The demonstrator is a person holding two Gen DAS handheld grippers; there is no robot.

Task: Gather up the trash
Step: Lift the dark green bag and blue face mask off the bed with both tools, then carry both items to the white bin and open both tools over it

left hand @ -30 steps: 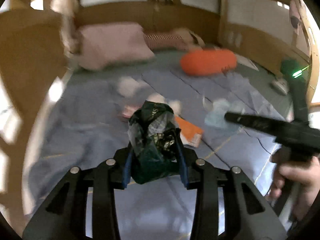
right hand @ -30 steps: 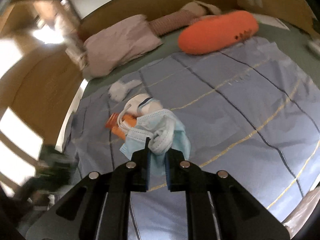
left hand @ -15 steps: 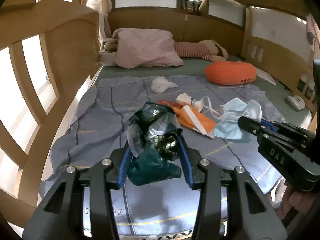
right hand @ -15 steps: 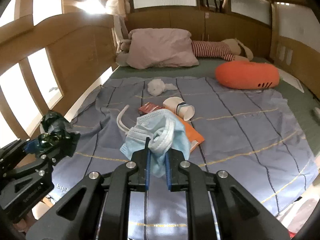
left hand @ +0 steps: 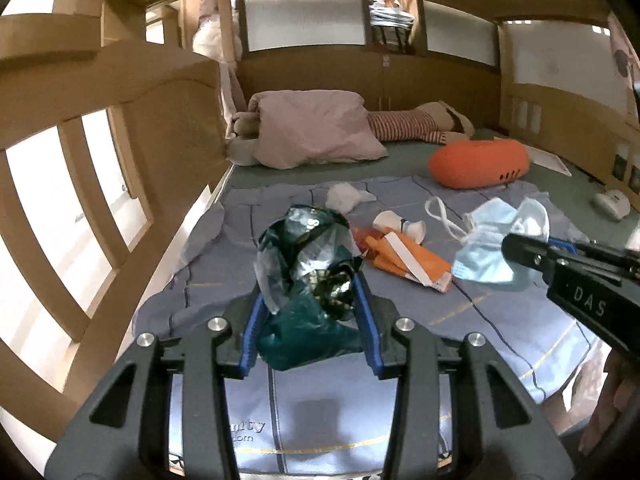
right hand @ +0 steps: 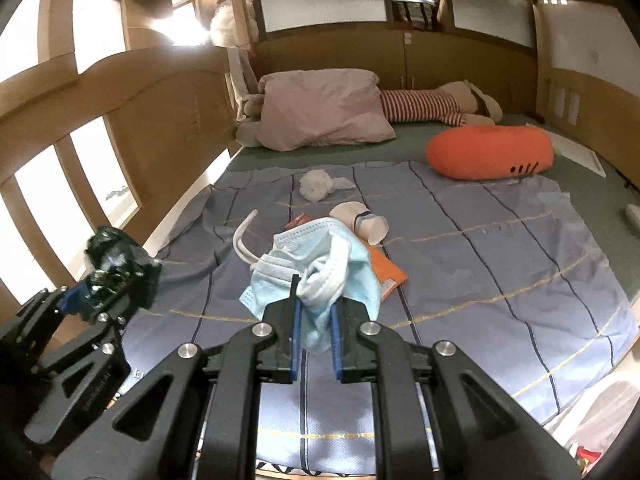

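Both grippers are loaded and lifted clear of the bed, so the step in hand looks like carrying two pieces of trash off to wherever they go; no bin shows in either view. The left gripper (left hand: 307, 316) has its fingers closed on a crumpled green wrapper (left hand: 306, 264), which bulges well above the blue pads and hangs a little below them. The right gripper (right hand: 315, 334) pinches a blue mask (right hand: 316, 276) by its bunched middle, with one ear loop (right hand: 244, 240) trailing out to the left and the lower edge drooping between the fingers. To do this well, I would hold both pinches firm all the way and move smoothly, since the mask is held by only a small fold and could slip, and its loose loop could snag on the other gripper nearby. Keep the two loads apart in transit. Trash left on the blanket (right hand: 500, 264): an orange packet (left hand: 404, 258), a tipped paper cup (right hand: 362, 220) and a white tissue (right hand: 318, 182) further back. The orange cushion (right hand: 490, 152) and pillow (right hand: 324, 110) are likely not trash.
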